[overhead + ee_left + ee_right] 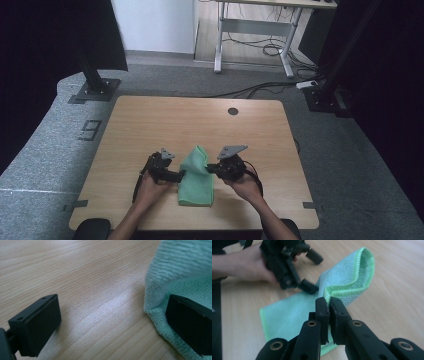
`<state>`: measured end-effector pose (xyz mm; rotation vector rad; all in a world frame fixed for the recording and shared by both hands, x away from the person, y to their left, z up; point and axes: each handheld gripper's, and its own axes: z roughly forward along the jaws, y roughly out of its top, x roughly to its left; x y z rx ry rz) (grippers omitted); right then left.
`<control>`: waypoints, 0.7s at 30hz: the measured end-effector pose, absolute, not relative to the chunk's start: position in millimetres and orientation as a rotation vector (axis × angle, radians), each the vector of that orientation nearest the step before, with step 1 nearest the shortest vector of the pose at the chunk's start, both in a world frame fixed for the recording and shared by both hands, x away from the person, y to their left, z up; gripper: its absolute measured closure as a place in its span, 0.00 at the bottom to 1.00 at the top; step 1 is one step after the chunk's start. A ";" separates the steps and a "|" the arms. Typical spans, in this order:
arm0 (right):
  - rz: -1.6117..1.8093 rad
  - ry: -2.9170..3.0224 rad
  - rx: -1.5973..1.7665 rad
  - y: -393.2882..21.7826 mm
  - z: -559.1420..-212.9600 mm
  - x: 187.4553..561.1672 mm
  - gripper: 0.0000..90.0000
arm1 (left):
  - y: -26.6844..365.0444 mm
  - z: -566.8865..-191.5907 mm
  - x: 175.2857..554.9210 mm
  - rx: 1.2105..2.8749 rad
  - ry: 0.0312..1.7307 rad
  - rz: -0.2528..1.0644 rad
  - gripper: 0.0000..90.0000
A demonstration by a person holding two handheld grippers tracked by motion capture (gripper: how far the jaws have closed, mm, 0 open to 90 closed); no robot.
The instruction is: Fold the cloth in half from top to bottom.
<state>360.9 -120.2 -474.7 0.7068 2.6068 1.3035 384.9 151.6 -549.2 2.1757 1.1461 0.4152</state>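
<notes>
At the near middle of the counter (150,120) the right claw (329,301) is clamped on the green cloth's (196,175) raised edge, the left claw (110,320) gaping beside it, so a tug could drag the fold askew.

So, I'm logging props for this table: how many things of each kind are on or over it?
Green cloth: 1
Hand-held grippers: 2, the left gripper and the right gripper
Total: 3
</notes>
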 end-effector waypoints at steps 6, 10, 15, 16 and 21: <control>1.301 2.644 0.708 -124.3 -487.0 347.1 0.94 | 151.6 -549.3 384.9 2.175 1.146 0.415 0.00; 1.290 2.676 0.709 -124.1 -497.5 339.4 0.93 | 151.6 -549.3 384.9 2.175 1.146 0.415 0.00; 1.268 2.714 0.714 -121.6 -511.4 334.7 0.93 | 151.6 -549.3 384.8 2.175 1.147 0.416 0.00; 1.264 2.724 0.714 -121.2 -513.2 334.2 0.93 | 151.6 -549.3 384.8 2.174 1.147 0.415 0.00; 1.228 2.761 0.725 -119.5 -525.6 332.5 0.93 | 151.7 -549.3 384.8 2.174 1.145 0.413 0.00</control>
